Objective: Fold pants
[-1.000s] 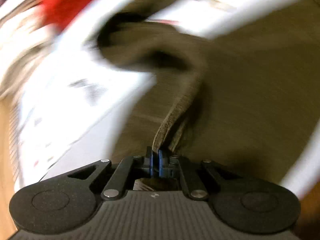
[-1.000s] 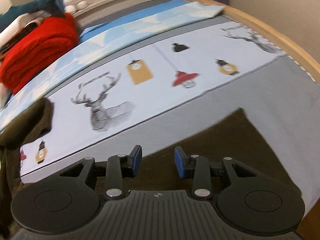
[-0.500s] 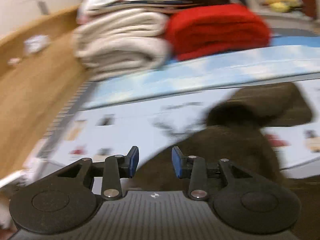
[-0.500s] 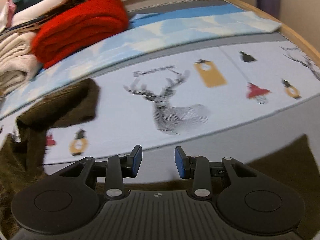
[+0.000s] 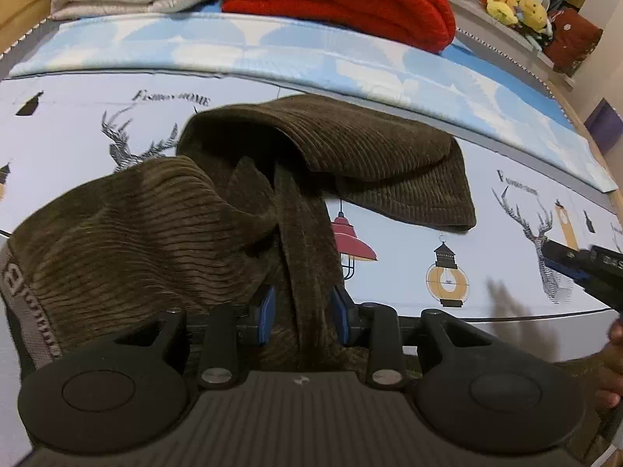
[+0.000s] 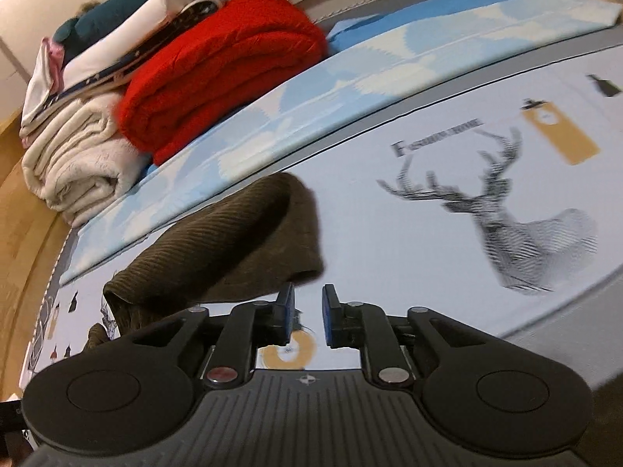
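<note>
Change since half a second ago: left gripper (image 5: 301, 317) now lower and nearer the pants (image 5: 163, 233), a vertical fold of cloth newly between its blue pads; right gripper (image 6: 308, 321) swung left, pants nearer its tips than before.

Left gripper: jaws apart, not pressed together; a ridge of brown corduroy rising between the pads (image 5: 268, 313), touching or nearly touching them, grip not confirmed.

Right gripper: jaws apart with a narrow gap, nothing between the pads (image 6: 329, 317); printed sheet (image 6: 428, 257) visible through the gap.

Pants: brown corduroy, bunched; in the left wrist view directly ahead of and to the left of the left gripper, one leg flopped over ahead and to the right; grey lettered waistband (image 5: 23, 303) at far left of that gripper. In the right wrist view, ahead and to the left of the right gripper, close to its left fingertip, contact unclear.

Printed sheet: pale, with deer, lantern and lamp motifs; beneath the pants and both grippers.

Blue-and-white cover (image 5: 272, 44): beyond the pants, across the width of the bed.

Red blanket (image 6: 222, 74): folded, far ahead, left of the right gripper's line.

Cream blanket (image 6: 74, 159): folded, just left of the red blanket, touching it.

Yellow plush toys (image 5: 514, 2): far ahead and to the right of the left gripper, on a ledge.
</note>
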`<state>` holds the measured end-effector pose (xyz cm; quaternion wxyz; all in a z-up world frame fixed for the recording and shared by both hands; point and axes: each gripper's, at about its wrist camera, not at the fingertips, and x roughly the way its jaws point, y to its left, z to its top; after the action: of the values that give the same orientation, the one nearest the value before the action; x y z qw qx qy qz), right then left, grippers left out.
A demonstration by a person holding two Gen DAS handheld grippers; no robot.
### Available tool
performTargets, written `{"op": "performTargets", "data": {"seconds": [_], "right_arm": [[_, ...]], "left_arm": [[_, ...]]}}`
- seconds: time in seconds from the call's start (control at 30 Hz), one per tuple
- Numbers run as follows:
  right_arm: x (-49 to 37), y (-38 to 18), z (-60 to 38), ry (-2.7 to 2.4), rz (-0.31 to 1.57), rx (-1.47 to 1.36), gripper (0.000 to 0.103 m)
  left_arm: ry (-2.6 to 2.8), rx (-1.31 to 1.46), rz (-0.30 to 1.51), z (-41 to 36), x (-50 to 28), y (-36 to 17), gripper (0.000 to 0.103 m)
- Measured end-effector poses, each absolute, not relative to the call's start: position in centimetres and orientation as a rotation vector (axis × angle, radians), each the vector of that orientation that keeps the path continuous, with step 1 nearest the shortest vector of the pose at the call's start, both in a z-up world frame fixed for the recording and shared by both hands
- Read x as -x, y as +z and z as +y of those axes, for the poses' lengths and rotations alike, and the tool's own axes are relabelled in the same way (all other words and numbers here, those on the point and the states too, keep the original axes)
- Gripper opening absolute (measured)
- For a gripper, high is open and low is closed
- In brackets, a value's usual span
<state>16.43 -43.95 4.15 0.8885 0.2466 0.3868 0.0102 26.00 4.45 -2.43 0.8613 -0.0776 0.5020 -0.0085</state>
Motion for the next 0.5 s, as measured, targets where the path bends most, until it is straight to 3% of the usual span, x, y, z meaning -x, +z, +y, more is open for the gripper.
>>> {"op": "performTargets", "data": {"seconds": [0.13,0.2,0.3,0.5], "right_arm": [[-19.3,1.9,-42.9,0.028,0.841,-0.466,0.032],[-20.4,0.9,-43.0,0.029,0.855,-0.474,0.037],[-22.1,-0.2,-43.2,0.029,0.862,-0.492,0.044],[-24.9,-2.1,-43.2,0.057,0.884,-0.513,0.049]], "left_arm": [[0.009,0.178,1.082,3.6,-28.1,-3.8,0.037],[0.030,0.184,1.102,3.5,-28.9,-4.5,0.044],[0.047,0.209,1.125,3.4,-30.0,-5.3,0.047],[0.075,0.210,1.148,2.7,-31.8,-6.6,0.047]]}}
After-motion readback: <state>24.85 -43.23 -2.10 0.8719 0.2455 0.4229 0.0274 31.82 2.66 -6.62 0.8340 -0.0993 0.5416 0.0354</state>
